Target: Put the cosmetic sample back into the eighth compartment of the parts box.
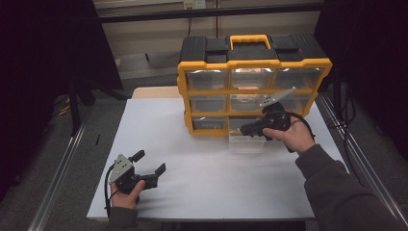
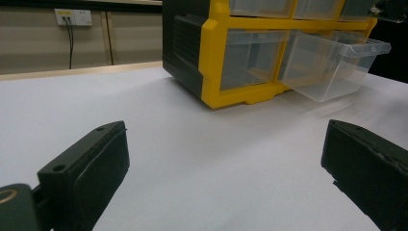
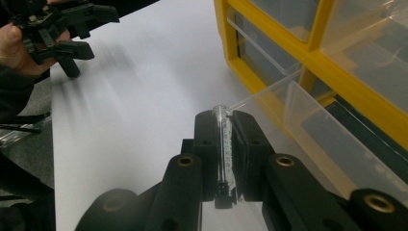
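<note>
The clear drawer (image 3: 308, 120), light, thin, slippery plastic pulled from the yellow organizer (image 1: 250, 91), is clamped at its front lip by the right gripper (image 3: 225, 144); the left gripper (image 2: 226, 173) gapes idle.

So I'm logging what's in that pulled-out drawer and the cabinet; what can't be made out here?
- Clear drawer: its floor, blurred in the left gripper view.
- Drawer front, high view: covered by the right gripper, shut on its rim.
- Yellow cabinet: contents of the other drawers, dim and glared.
- Cabinet's top, cut off in both gripper views.

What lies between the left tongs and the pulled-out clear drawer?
Only bare white tabletop, as the left gripper view shows: the left tongs stand open, well short of the clear drawer.
</note>
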`<state>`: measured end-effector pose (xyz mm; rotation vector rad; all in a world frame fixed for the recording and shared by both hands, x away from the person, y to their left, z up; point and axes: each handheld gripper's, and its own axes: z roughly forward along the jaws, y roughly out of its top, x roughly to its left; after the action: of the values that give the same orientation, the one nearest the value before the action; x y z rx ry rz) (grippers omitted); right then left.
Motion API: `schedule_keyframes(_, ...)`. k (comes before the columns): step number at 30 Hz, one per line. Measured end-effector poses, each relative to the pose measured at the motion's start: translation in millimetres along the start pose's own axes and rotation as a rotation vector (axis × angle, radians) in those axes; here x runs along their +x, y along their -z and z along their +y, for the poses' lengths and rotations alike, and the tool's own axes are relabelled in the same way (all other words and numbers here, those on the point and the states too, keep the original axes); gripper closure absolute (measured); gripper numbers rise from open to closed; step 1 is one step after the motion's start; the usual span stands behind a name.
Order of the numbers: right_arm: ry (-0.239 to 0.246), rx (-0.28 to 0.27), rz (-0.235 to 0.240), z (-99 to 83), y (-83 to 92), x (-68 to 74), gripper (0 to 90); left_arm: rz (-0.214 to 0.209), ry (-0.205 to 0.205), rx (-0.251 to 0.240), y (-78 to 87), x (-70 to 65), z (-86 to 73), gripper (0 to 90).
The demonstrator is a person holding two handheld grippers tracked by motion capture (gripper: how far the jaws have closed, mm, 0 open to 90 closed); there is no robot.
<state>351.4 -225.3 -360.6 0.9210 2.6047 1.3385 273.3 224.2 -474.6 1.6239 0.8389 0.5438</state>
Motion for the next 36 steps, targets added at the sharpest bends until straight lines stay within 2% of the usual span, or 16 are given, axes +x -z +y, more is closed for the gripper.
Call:
schedule_keyframes(16,-0.004,-0.007,-0.031,2.8,0.6,-8.4,81.5,0.001,0.009,-0.009,-0.7,-0.7,-0.1,2.8)
schedule_keyframes(17,-0.005,-0.007,-0.029,2.8,0.6,-9.1,81.5,0.0,0.0,-0.003,-0.2,-0.1,0.0,2.8)
schedule_keyframes(36,-0.011,-0.009,-0.059,1.9,-0.1,-16.5,81.5,0.0,0.0,-0.004,-0.3,-0.1,0.1,2.8)
